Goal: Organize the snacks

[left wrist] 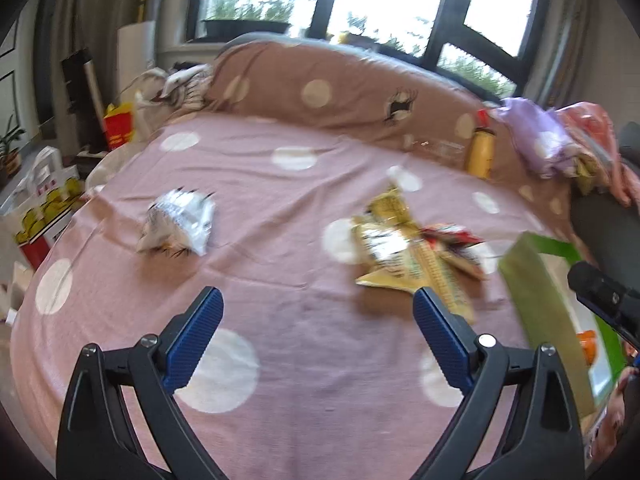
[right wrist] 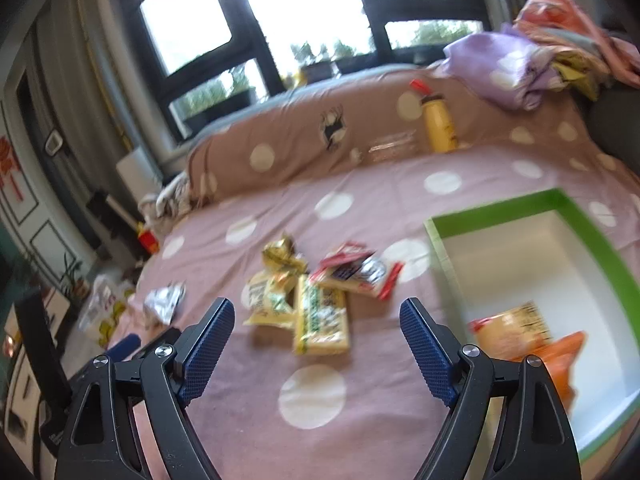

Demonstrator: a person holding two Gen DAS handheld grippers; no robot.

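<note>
A pile of yellow and red snack packets (left wrist: 416,248) lies on the pink dotted bedsheet (left wrist: 280,288); it also shows in the right wrist view (right wrist: 316,300). A silver-white packet (left wrist: 180,220) lies apart to the left, also in the right wrist view (right wrist: 164,300). A green-rimmed white box (right wrist: 560,208) sits at the right and holds an orange packet (right wrist: 560,356) and a yellow one (right wrist: 516,324). The box's side shows in the left wrist view (left wrist: 536,304). My left gripper (left wrist: 318,300) is open and empty above the sheet. My right gripper (right wrist: 316,312) is open and empty before the pile.
A yellow bottle with a red cap (right wrist: 438,120) stands against the brown dotted pillow (right wrist: 300,140) at the back. Folded purple and orange cloths (right wrist: 532,64) lie at the back right. Boxes and bags (left wrist: 44,208) stand on the floor left of the bed. The right gripper's body (left wrist: 604,300) shows at the right edge.
</note>
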